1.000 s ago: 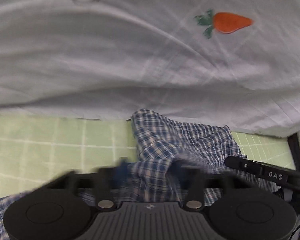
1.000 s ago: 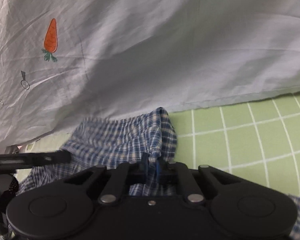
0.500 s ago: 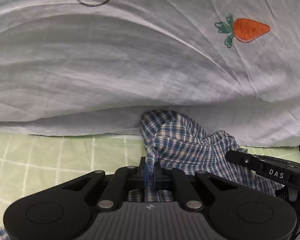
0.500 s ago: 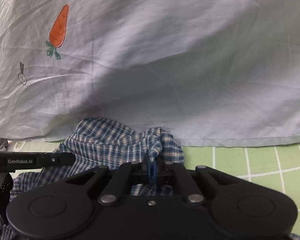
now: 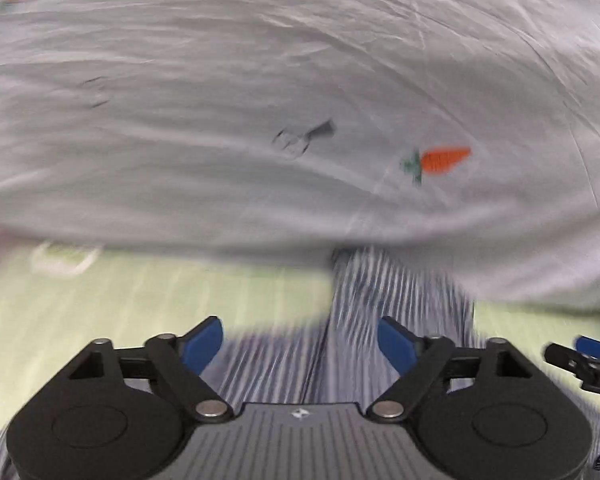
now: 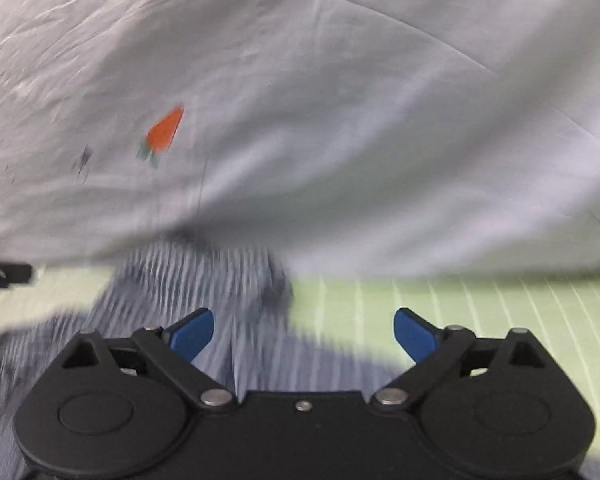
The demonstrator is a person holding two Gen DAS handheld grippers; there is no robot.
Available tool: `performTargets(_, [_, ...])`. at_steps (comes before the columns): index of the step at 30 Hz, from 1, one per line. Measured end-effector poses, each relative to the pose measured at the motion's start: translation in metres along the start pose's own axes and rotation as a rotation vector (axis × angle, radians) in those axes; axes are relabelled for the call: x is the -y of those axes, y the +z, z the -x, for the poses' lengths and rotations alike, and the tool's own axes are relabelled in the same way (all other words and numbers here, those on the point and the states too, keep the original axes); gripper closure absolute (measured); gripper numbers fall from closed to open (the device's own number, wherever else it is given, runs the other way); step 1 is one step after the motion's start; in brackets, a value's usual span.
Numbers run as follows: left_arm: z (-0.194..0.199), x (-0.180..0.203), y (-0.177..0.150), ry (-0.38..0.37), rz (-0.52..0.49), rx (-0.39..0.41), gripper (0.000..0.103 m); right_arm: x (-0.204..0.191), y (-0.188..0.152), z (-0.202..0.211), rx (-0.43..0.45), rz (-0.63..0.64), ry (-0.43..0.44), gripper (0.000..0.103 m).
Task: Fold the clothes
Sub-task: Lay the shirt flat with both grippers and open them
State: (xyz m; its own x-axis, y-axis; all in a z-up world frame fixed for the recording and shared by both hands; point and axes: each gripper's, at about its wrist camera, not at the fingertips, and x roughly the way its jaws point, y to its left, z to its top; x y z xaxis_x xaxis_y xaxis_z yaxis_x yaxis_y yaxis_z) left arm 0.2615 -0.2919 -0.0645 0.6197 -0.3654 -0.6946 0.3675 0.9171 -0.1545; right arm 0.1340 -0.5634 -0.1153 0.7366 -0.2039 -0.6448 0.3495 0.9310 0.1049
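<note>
Both pictures are blurry. The left gripper (image 5: 300,340) has its blue fingers (image 5: 202,342) spread wide, and nothing is held between them. The blue and white checked shirt (image 5: 400,292) lies under the gap and just past it, on the green surface (image 5: 140,300) with white lines like a grid. In the left wrist view the shirt runs from the bottom edge up to a big pale sheet (image 5: 260,80), and its far end touches the sheet's lower edge or slips under it; the blur makes it hard to tell which. The sheet fills the whole top of this view and has a small orange carrot (image 5: 444,160) on it, with a faint grey drawing beside the carrot. At the far right edge of this view a bit of the other gripper pokes in. The right gripper (image 6: 304,332) also has its blue fingers (image 6: 190,336) far apart and holds nothing. In the right wrist view the checked shirt (image 6: 204,280) sits on the left side, under the left finger and ahead of it, bunched up in a lump against the edge of the pale sheet (image 6: 340,100). The right finger is over bare green surface (image 6: 460,300). The orange carrot (image 6: 165,132) shows on the sheet here too, off to the left.
</note>
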Motion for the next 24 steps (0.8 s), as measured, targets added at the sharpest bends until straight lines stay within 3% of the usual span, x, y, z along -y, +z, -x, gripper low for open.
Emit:
performTargets(6, [0.07,-0.003,-0.132,0.048,-0.018,-0.183,0.017,0.012,-0.116,0.084,-0.149,-0.107,-0.06,0.005])
performTargets(10, [0.102,-0.007,-0.192,0.069,0.015,-0.257,0.017,0.007,-0.179,0.12,-0.219,-0.113,-0.072,0.004])
performTargets(13, [0.12,-0.003,-0.214,0.082,0.014,-0.279,0.017,0.003,-0.203,0.143,-0.213,-0.047,-0.086,0.003])
performTargets(19, [0.143,0.031,-0.237,0.083,-0.01,-0.263,0.017,0.017,-0.221,0.183,-0.171,-0.039,-0.086,0.002])
performTargets(24, [0.154,0.073,-0.262,0.076,-0.025,-0.272,0.015,0.054,-0.23,0.208,-0.172,-0.057,-0.093,0.001])
